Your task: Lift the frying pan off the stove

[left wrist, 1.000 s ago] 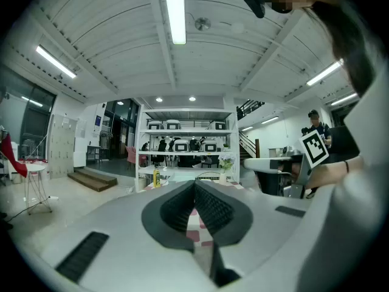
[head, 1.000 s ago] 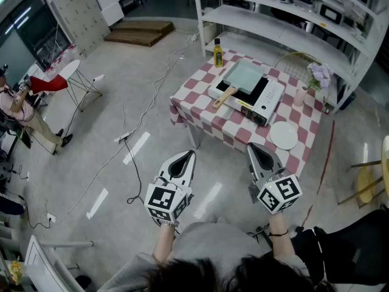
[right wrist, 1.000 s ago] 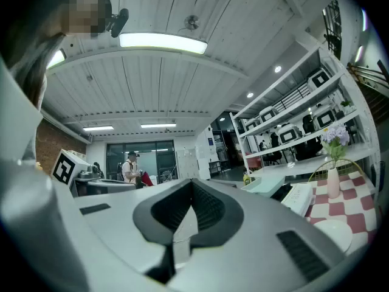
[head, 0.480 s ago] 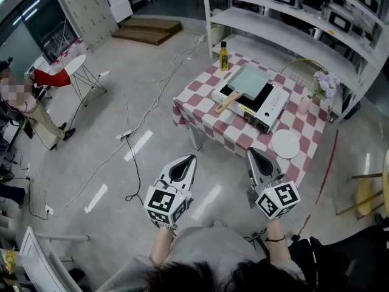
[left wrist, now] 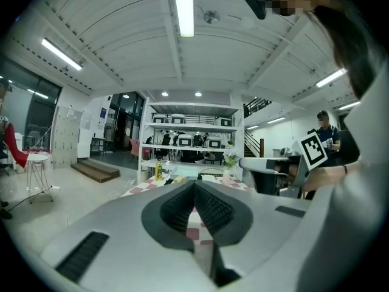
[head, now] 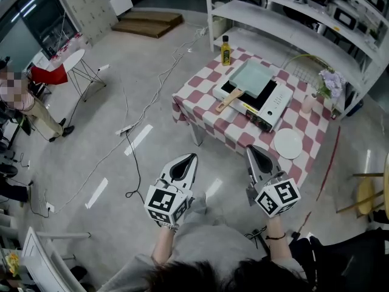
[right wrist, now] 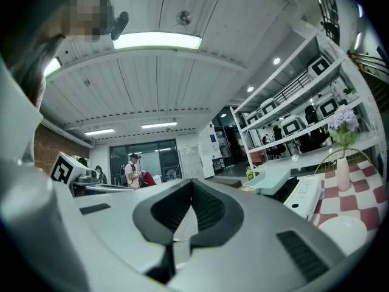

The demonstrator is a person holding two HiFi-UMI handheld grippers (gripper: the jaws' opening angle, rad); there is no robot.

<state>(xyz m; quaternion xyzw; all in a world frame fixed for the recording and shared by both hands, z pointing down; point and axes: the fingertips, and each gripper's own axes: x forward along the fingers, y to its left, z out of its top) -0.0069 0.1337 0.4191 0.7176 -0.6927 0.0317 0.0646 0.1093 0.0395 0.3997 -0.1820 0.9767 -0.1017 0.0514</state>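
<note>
A square pale green frying pan [head: 251,78] with a wooden handle [head: 227,100] sits on a white portable stove [head: 270,107] on the red-and-white checked table [head: 197,96]. Both grippers hang in the air well short of the table, over the floor. My left gripper [head: 192,157] is shut and holds nothing. My right gripper [head: 250,148] is shut and empty too, its tip near the table's front edge in the head view. The left gripper view shows the shut left gripper [left wrist: 194,185] with the pan [left wrist: 183,171] far off. In the right gripper view the pan [right wrist: 271,178] lies beyond the right gripper [right wrist: 192,185].
On the table are a yellow oil bottle [head: 226,50], a white plate [head: 288,143], a vase of flowers [head: 330,83] and a wire basket [head: 301,64]. White shelving [head: 292,23] stands behind. Cables [head: 138,117] run across the floor. A person [head: 24,111] sits far left.
The table has drifted slightly right and up in the head view. Both grippers keep much the same pose and stay shut.
</note>
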